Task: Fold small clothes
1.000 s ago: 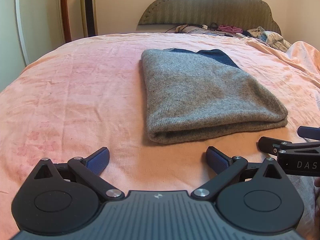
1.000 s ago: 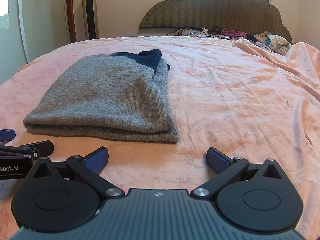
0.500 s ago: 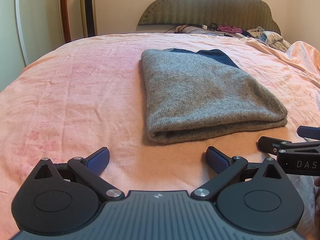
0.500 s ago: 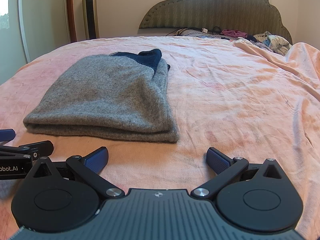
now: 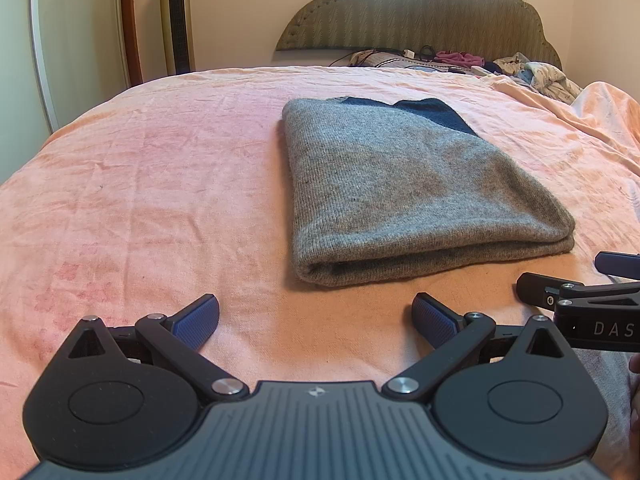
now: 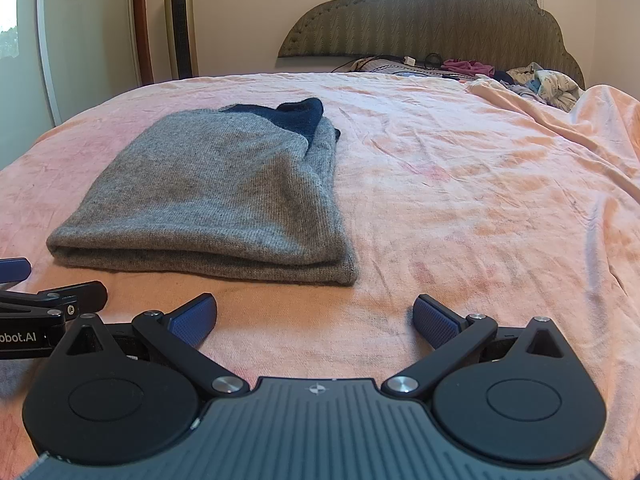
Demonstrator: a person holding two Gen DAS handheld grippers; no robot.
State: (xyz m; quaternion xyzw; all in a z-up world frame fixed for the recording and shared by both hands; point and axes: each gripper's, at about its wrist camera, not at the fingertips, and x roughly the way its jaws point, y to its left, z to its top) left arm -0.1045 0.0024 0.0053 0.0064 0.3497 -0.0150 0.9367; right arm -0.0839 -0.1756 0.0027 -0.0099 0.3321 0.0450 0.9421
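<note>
1. Counting the stock: one folded grey sweater (image 5: 412, 192), with a dark blue part (image 5: 436, 114) showing at its far end; two hand-held grippers; one pink bedspread (image 5: 152, 184); one padded headboard (image 5: 420, 12); one tower fan (image 5: 176, 20); one loose heap of clothes (image 5: 532, 74) at the head of the bed.
2. Left gripper (image 5: 316, 318): held low over the bedspread, aimed toward the headboard, level. Both blue pads spread wide apart, nothing between them.
3. Right gripper (image 6: 316, 318): same low, level pose, alongside the left one and aimed the same way. Pads likewise spread wide, holding nothing. Its side linkage shows at the right edge of the left wrist view; the left unit's linkage shows at the left edge of the right wrist view.
4. Sweater position: flat on the bedspread, near the middle of the bed, ahead of both grippers and apart from them; ahead-right of the left gripper, ahead-left of the right.
5. Sweater orientation: long axis runs away from the cameras toward the headboard. Rounded fold edge faces the grippers; the blue end points at the headboard. Layers stacked, with edges visible along the right side (image 6: 332, 200).
</note>
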